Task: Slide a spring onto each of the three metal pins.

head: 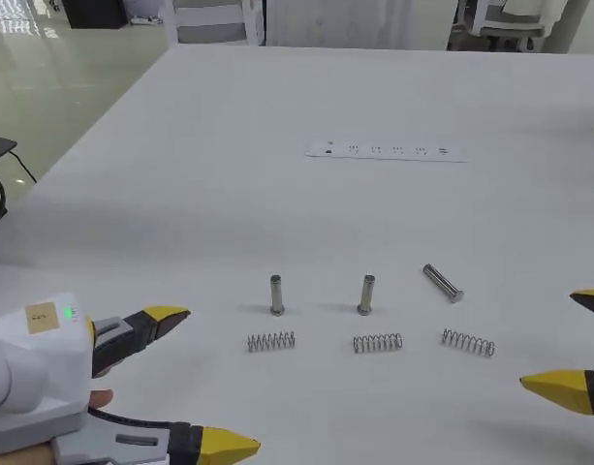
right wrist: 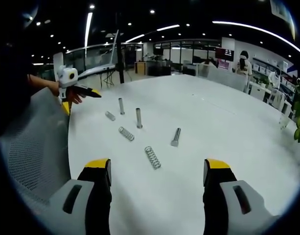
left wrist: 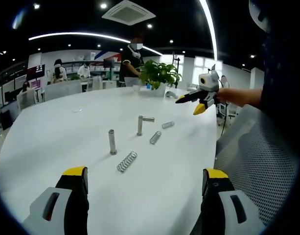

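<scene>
My white counter (head: 277, 194) carries everything. My left gripper (head: 214, 380) and right gripper (head: 553, 339) hover wide open, empty. Left pin (head: 276, 294) and middle pin (head: 366, 294) stand upright; right pin (head: 442, 283) lies flat. Three springs (head: 378, 342) lie loose just before them.

On the desk (head: 229, 194), the left pin (head: 276, 294) and middle pin (head: 366, 294) stand upright; the right pin (head: 442, 283) lies flat. Springs (head: 378, 343) lie before them, power strip (head: 386, 151) behind.
</scene>
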### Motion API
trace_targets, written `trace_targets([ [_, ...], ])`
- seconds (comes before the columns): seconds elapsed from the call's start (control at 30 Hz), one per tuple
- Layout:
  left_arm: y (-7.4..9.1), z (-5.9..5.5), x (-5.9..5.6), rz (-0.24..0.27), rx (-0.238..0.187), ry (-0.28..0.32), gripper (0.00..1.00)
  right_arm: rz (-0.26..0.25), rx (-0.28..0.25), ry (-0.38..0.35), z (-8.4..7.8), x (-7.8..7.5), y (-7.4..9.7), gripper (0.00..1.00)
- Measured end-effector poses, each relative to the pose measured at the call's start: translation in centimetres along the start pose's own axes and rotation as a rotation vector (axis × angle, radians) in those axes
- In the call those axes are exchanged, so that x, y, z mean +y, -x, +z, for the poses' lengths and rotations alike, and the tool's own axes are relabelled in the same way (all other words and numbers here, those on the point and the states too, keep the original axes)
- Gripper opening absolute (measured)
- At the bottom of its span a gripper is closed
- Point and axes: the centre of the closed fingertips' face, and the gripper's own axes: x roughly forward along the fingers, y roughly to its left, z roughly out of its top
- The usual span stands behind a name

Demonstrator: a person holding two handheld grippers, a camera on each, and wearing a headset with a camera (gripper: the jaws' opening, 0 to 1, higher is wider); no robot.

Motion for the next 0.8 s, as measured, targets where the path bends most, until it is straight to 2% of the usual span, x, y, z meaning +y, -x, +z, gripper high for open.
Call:
trace_targets([
  [0.4, 0.0, 0.1, -0.1, -0.003, -0.005, 0.003, 0.94, -0.011, 0.008, 0.001, 0.4, -0.6, -0.5, 0.76],
  [0.8, 0.0, 0.2, -0.1, -0.005, -0.012, 0.007, 0.94, -0.024, 0.017, 0.02, 2.2, -2.1, -2.0, 0.74],
])
